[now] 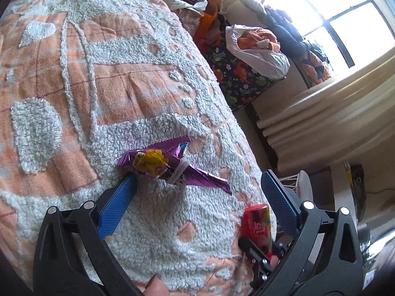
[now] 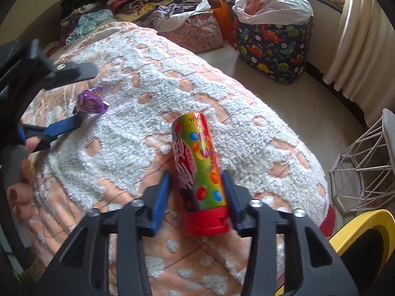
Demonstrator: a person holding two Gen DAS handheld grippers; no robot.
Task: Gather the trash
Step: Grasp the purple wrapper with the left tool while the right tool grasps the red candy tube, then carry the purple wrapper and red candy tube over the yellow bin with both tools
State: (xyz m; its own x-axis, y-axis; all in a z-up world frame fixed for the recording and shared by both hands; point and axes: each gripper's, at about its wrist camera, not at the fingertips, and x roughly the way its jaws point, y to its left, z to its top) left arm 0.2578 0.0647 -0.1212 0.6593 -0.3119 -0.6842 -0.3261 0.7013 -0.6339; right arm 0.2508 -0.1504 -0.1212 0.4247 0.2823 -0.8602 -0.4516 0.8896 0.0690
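Right gripper (image 2: 197, 194) straddles the candy tube (image 2: 200, 172) lying on the bedspread (image 2: 246, 113); jaws narrowed close to the tube's sides, but firm contact cannot be told, left pad looks a hair apart. Left gripper (image 1: 197, 197) stands wide open, holding nothing, one fingertip at the edge of the purple foil wrapper (image 1: 172, 165), which lies further up the bedspread from the tube. Risks, as I judge them: the tube is a smooth, glossy cylinder with a red cap, likely to roll or squirt out of a loose pinch; the wrapper is thin, crinkled foil, flat against deep, tufted pile, so a closing jaw may snag fabric or push it away. Bedspread soft and yielding.
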